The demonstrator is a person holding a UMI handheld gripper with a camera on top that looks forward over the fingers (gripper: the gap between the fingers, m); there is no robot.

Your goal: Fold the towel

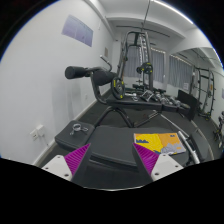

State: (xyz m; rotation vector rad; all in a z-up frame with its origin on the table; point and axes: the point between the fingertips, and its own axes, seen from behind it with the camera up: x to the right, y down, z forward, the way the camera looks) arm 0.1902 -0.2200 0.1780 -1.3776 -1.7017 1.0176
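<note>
A dark grey towel (108,152) lies flat on the surface just ahead of and between my fingers, with a raised fold edge running across it. My gripper (112,163) is open, its magenta pads (76,158) spread wide on either side of the towel. Neither finger presses on the cloth. The near part of the towel is hidden below the fingers.
A yellow and blue box (150,142) lies just beyond the right finger. A black exercise machine with a padded roller (80,72) and a cable rack (140,50) stand beyond. A white wall with a socket (40,132) is at the left.
</note>
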